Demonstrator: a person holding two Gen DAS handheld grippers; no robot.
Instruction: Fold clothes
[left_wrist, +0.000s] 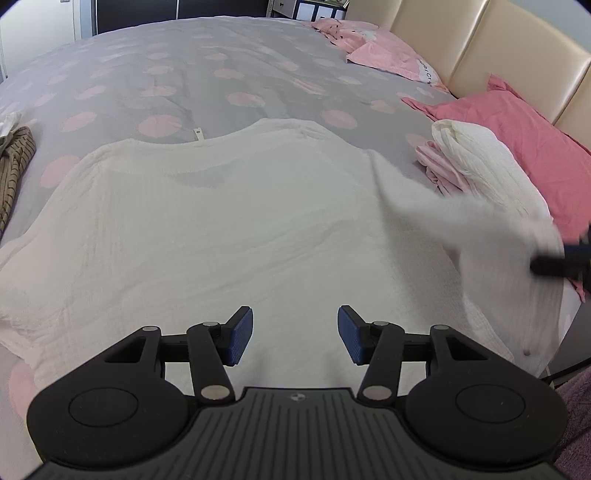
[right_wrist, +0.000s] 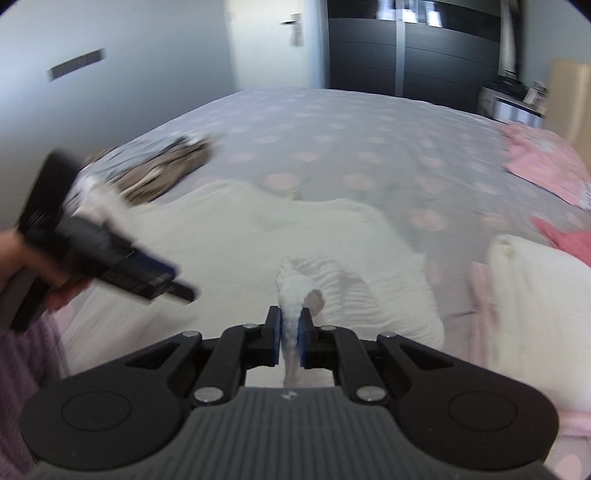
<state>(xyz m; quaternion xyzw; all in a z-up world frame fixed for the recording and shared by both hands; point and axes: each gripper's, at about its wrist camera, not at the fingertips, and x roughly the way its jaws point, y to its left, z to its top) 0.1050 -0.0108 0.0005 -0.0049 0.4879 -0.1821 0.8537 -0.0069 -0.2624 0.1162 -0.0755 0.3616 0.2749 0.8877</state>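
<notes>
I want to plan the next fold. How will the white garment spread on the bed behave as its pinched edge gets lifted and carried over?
The white garment is probably floppy: its edge bunches and droops between the pads of the right gripper. It looks light, a thin crinkled weave lying flat on the bedspread. The textured fabric seems unlikely to slip from the grip.

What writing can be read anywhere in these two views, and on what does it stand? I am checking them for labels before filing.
"er Cr": part of a dark print on the light pink pillow, cut off by a fold; the rest cannot be read.
Small white tag at the neckline of the white garment: a mark, too small to read.
Round emblem on each gripper's body: a symbol, no letters.
Right wrist view: too blurred; nothing legible.
</notes>
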